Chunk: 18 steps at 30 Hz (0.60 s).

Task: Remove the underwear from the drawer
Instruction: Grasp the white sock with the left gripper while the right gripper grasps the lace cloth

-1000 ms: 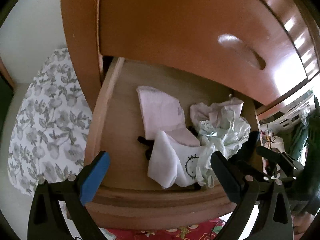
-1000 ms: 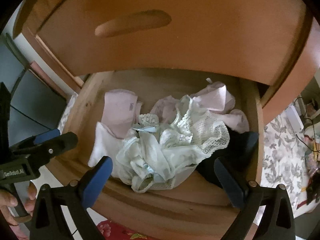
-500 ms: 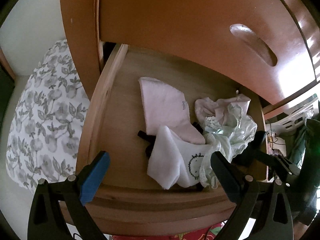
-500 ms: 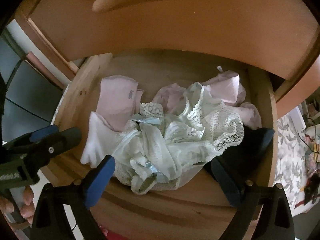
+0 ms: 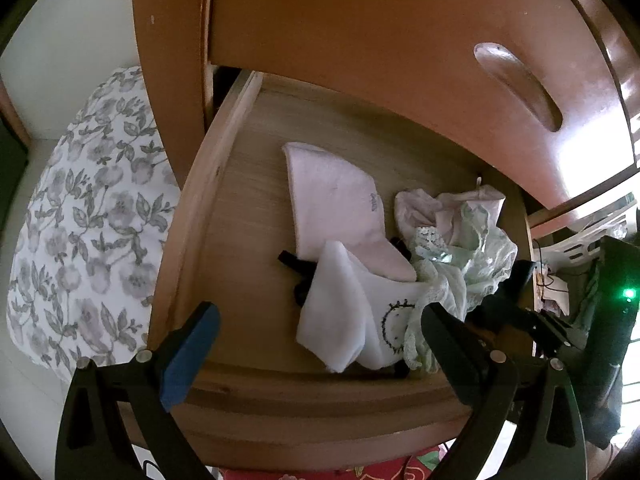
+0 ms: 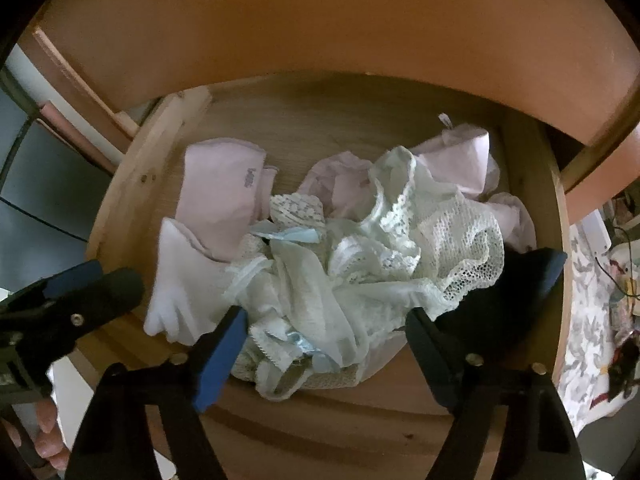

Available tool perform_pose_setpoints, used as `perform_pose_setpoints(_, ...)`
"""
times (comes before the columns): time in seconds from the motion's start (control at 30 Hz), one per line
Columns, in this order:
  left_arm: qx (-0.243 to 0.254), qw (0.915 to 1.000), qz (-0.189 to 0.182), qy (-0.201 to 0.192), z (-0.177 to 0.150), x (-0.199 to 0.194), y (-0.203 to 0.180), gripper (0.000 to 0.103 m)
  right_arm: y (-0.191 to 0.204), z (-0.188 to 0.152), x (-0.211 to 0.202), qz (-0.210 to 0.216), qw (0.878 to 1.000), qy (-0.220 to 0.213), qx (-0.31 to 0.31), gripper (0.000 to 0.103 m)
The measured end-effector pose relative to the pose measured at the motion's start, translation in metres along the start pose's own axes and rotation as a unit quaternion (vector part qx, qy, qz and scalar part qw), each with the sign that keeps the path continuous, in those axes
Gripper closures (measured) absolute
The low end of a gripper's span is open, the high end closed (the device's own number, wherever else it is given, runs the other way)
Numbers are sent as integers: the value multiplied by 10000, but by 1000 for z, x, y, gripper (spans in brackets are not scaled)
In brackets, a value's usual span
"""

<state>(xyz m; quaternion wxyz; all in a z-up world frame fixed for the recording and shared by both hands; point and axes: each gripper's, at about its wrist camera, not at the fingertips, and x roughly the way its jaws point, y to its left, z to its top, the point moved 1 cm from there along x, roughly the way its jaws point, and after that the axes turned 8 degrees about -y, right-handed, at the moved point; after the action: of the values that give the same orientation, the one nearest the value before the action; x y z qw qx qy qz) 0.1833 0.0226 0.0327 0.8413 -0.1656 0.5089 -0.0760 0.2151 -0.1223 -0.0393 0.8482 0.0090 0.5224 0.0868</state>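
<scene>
Wooden drawer (image 5: 224,216) holds heaped underwear (image 6: 360,264); both tongs, left (image 5: 320,344) and right (image 6: 324,344), spread above; floral bedding (image 5: 84,216), probably a bed, beside the drawer.

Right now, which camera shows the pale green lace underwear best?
The right wrist view: the pale green lace underwear fills its centre, between the open right tongs. The left wrist view shows only a bunched edge.

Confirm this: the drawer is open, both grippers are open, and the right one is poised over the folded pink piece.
Not quite. The right wrist view shows the right gripper poised over the pale green lace pile, not the folded pink piece, which lies further left. The drawer is open, and the left gripper is open too.
</scene>
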Motion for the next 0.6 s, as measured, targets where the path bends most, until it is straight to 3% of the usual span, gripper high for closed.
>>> perform_pose_setpoints(0.37,35,9998,-12,191,3,12,-4,4,-25,4,4,-51,9993,-5,382,33)
perform_pose_setpoints(0.5,52,9994,-52,332,1,21,-8,16,-30,3,5,97,9988,45,484,38)
perform_pose_setpoints(0.6,79,9991,-56,409,1,27,-10,16,-33,2,3,141,9987,21,480,41)
